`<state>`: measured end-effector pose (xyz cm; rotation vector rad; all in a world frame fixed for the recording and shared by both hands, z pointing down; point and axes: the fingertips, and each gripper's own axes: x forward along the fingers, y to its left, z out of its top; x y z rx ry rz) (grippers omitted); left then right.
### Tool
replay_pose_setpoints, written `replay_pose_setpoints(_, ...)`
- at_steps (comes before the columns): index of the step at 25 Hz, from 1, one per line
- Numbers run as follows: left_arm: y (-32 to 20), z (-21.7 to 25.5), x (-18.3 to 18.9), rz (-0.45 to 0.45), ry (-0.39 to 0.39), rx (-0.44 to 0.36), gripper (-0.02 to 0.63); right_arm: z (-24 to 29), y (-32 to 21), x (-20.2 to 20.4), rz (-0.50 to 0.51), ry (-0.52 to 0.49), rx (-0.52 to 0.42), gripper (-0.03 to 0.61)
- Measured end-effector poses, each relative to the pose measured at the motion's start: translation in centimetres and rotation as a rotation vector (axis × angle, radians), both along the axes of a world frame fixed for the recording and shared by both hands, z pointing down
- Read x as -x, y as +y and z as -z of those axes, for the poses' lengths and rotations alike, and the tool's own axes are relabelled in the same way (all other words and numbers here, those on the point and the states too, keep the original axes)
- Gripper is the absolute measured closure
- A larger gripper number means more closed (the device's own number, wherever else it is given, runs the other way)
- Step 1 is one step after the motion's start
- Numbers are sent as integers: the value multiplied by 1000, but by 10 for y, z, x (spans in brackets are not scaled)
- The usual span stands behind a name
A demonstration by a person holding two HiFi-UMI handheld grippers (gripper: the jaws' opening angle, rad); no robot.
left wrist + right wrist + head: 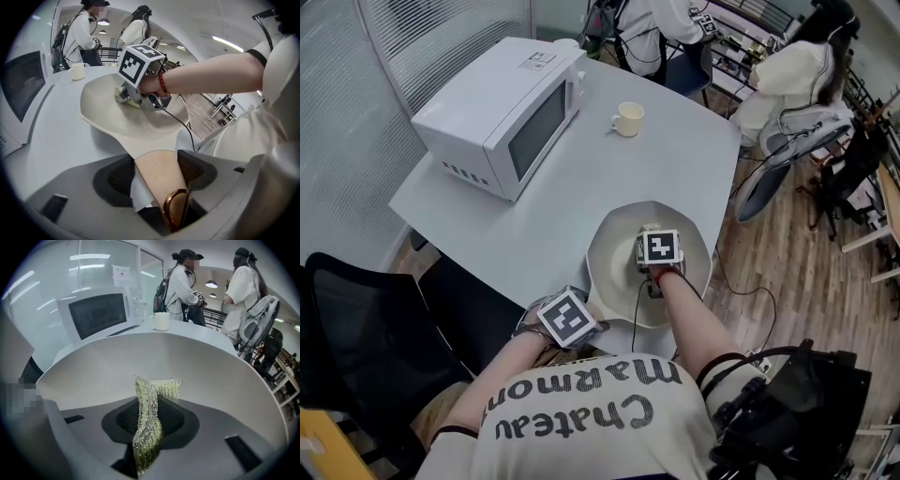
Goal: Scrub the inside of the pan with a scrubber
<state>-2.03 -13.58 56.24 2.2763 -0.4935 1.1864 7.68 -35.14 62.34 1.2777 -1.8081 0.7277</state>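
A cream-coloured pan (617, 246) sits on the grey table (666, 159) near its front edge. My left gripper (571, 319) is at the pan's near left and is shut on the tan handle (157, 171), which ends in a copper hanging ring (176, 211). My right gripper (657, 246) is inside the pan bowl (117, 366), shut on a yellow-green mesh scrubber (149, 423) that sticks up between its jaws. In the left gripper view the right gripper (136, 91) rests low in the pan (103, 110). Whether the scrubber touches the pan surface is hidden.
A white microwave (502, 112) stands at the table's back left and a cream cup (628, 119) behind the pan. A black chair (366, 328) is at my left. Two people (187, 282) stand beyond the table, with chairs and desks on the wooden floor to the right.
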Motion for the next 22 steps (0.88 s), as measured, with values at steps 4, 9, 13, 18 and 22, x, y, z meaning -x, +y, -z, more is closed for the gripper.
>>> replay_pose_setpoints(4, 0, 2, -1, 9, 16, 8, 311, -5, -4, -14, -15, 48, 3, 497)
replay_pose_setpoints(9, -2, 3, -3, 32, 37, 18, 324, -6, -5, -23, 42, 176, 36, 499)
replay_pose_setpoints(13, -3, 3, -3, 96, 68, 45, 351, -6, -1, -32, 29, 198, 52, 499)
replay_pose_setpoints(18, -4, 4, 0, 107, 73, 33, 358, -11, 11, -44, 75, 281, 123, 499)
replay_pose_setpoints(22, -7, 6, 1, 127, 77, 33, 360, -12, 19, -55, 123, 375, 165, 499)
